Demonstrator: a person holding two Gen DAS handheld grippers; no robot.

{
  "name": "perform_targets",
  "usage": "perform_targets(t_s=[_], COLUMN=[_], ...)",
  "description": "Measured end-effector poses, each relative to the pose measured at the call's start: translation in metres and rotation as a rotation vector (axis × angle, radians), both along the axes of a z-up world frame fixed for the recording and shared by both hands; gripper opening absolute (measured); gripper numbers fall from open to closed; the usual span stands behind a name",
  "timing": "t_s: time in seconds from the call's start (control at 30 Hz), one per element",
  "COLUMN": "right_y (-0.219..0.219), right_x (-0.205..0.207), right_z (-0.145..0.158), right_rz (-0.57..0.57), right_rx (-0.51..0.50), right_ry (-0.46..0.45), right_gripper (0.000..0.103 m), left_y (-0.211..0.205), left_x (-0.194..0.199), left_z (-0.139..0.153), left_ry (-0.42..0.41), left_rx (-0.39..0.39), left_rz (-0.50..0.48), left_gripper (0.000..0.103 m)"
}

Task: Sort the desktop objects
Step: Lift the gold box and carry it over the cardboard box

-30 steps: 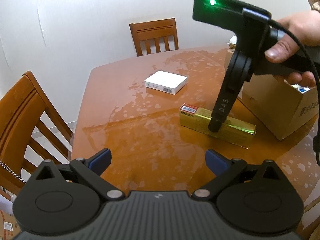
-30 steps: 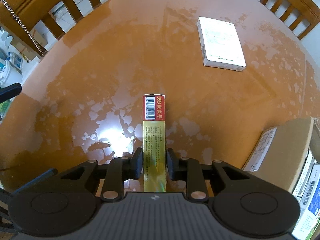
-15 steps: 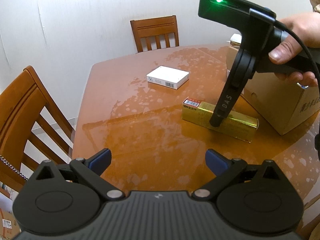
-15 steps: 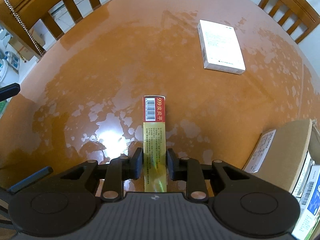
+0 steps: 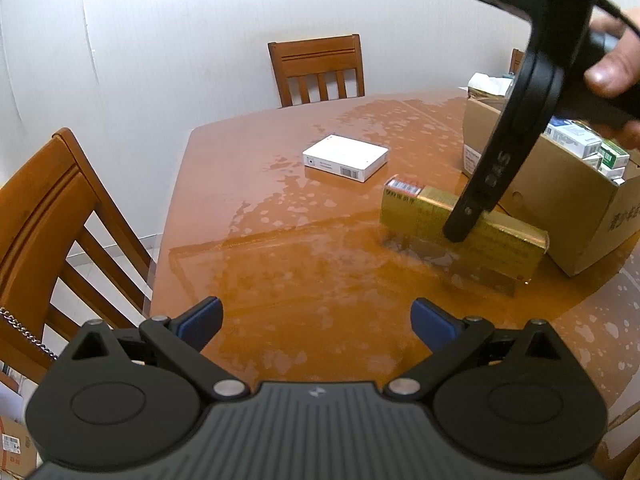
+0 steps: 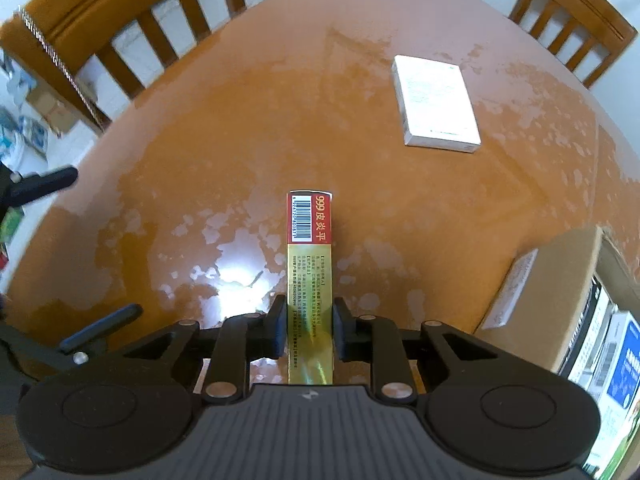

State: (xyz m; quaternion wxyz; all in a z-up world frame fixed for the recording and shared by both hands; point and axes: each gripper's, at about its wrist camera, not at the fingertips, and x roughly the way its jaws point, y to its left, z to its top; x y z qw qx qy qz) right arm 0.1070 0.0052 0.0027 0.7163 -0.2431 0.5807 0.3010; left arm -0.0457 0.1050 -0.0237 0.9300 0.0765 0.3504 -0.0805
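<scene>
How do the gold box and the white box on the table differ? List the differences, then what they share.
1. The gold box is long and narrow with a red end; the white box is broad and flat.
2. The gold box sits between the right tongs; the white box lies alone, untouched.
3. The gold box is nearer the cardboard carton; the white box is farther away.
Both carry a barcode.

Gold box between right gripper fingers
</scene>
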Motion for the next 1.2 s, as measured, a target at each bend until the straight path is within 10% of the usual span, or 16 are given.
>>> perform_targets(t_s=[0.67,1.2], right_y=[-0.059,-0.241], right_x=[-0.022,-0.005], right_z=[0.055,0.162], right_rz=[-0.111,-0.2], right_rx=[0.271,0.347], right_ry=[0.06,-0.203], right_gripper=[0.027,0.027], left_y=[-0.036,-0.133], left_x=[-0.007,-0.016], left_z=[0.016,0.047], left_ry=[0.005,-0.028], left_rx=[0.059,0.057], left_rz=[-0.042,-0.022], left_gripper=[0.1,0.1])
